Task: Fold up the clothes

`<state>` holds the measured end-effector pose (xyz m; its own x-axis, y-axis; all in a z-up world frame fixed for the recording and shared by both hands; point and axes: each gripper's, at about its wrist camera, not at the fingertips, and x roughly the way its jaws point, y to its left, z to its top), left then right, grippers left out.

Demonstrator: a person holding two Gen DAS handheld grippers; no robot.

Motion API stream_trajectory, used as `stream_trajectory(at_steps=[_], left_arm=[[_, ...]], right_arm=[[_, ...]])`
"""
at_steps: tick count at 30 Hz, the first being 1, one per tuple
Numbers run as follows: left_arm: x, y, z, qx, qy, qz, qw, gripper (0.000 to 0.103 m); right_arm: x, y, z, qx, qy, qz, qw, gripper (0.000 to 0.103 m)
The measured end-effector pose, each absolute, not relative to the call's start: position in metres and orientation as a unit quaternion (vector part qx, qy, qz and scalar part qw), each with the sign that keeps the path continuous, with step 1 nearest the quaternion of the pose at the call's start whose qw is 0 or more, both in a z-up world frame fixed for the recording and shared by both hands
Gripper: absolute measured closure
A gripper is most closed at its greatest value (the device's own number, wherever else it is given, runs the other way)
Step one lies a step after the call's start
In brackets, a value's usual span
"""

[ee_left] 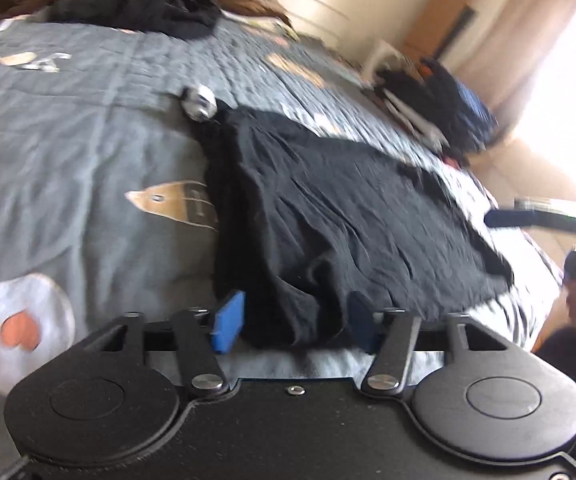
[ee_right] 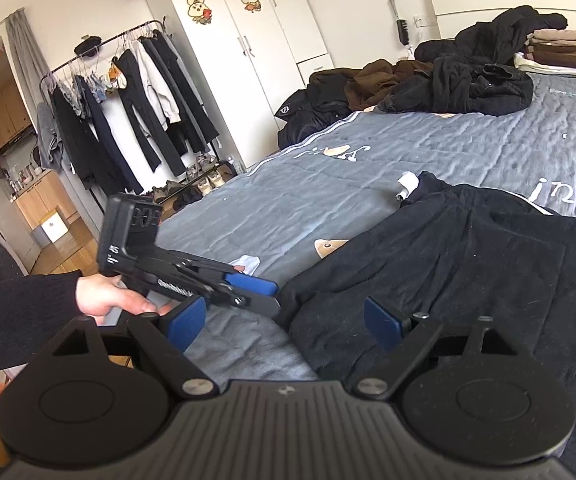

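Left gripper (ee_left: pixel 294 326): jaws partly apart; near edge of the black garment (ee_left: pixel 328 216) lies between the blue pads (ee_left: pixel 228 322), which do not press on it.
Right gripper (ee_right: pixel 284 320): jaws wide apart, nothing clamped; garment edge lies below and ahead of its right pad.
Black garment: spread flat on the grey bedspread (ee_right: pixel 368 152), directly ahead of both grippers.
Left hand (ee_right: pixel 108 294): grips the left tool's handle, left of the right gripper.
Clothes pile (ee_right: pixel 448 80): far ahead, at the head of the bed.
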<state>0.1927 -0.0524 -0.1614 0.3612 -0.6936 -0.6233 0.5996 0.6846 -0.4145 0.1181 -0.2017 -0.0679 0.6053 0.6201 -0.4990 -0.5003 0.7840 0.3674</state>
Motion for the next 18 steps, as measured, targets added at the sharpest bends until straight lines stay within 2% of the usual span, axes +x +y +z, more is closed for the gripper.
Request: stream_trajectory(at_steps=[2,5,8,15,18], left_arm=[[0.195,-0.059,-0.168,-0.037,0.417,-0.404,0.813,0.076],[0.199,-0.057,-0.175,-0.033,0.421,-0.427,0.8,0.086],[0.202,-0.053,-0.171,-0.027,0.416,-0.455,0.787,0.09],[0.224,-0.061,-0.144,0.063,0.44,-0.505,0.74,0.093],[0.231,-0.06,-0.134,0.082,0.442,-0.506,0.736,0.098]], right_arm=[[0.12,-0.203,-0.068,0.099,0.314,0.312,0.891,0.017],[0.122,-0.203,-0.069,0.101,0.314,0.31,0.892,0.017],[0.123,-0.204,-0.069,0.102,0.314,0.309,0.892,0.017],[0.125,-0.205,-0.072,0.1,0.321,0.307,0.89,0.017],[0.124,-0.207,-0.072,0.099,0.322,0.306,0.89,0.017]])
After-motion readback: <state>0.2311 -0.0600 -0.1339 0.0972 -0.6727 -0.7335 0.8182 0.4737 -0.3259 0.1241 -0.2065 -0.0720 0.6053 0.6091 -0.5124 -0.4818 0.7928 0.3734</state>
